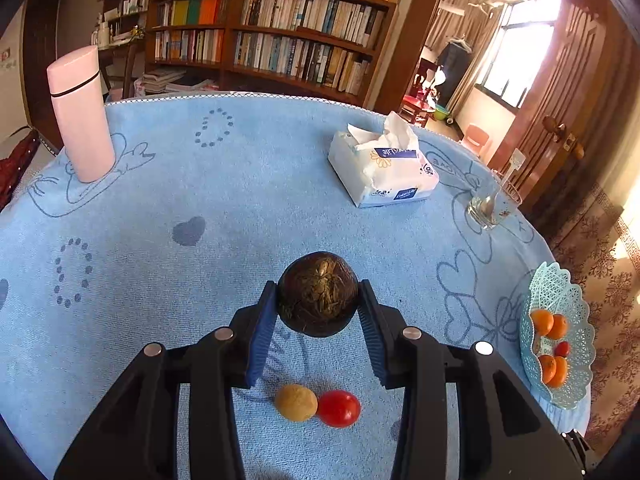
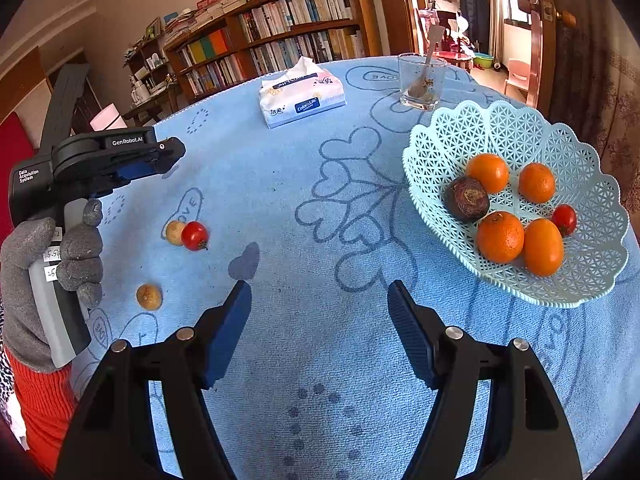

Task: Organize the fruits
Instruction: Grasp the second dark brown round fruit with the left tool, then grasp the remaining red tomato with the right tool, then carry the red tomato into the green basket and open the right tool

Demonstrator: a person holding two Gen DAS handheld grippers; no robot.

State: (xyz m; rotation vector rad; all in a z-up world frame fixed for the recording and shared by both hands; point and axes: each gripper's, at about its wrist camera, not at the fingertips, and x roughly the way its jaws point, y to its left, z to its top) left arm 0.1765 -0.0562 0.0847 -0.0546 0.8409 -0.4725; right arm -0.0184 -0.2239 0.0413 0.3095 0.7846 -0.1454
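My left gripper point(image 1: 318, 300) is shut on a dark brown round fruit point(image 1: 318, 294), its blue pads pressing both sides, lifted above the blue cloth. Under it on the cloth lie a small yellow fruit point(image 1: 296, 402) and a red tomato point(image 1: 339, 408), touching each other. The pale blue lattice basket point(image 2: 500, 128) at the right holds several oranges point(image 2: 500, 237), another dark fruit point(image 2: 467, 199) and a small tomato point(image 2: 564, 219). My right gripper point(image 2: 320, 308) hangs open over bare cloth, left of the basket, with nothing between its fingers. A second yellow fruit point(image 2: 149, 297) lies near a gloved hand point(image 2: 52, 264).
A tissue pack point(image 1: 384, 168) and a glass with a spoon point(image 1: 490, 208) stand at the table's far side, a pink bottle point(image 1: 80, 116) at the far left. The basket sits close to the round table's right edge. Bookshelves stand behind.
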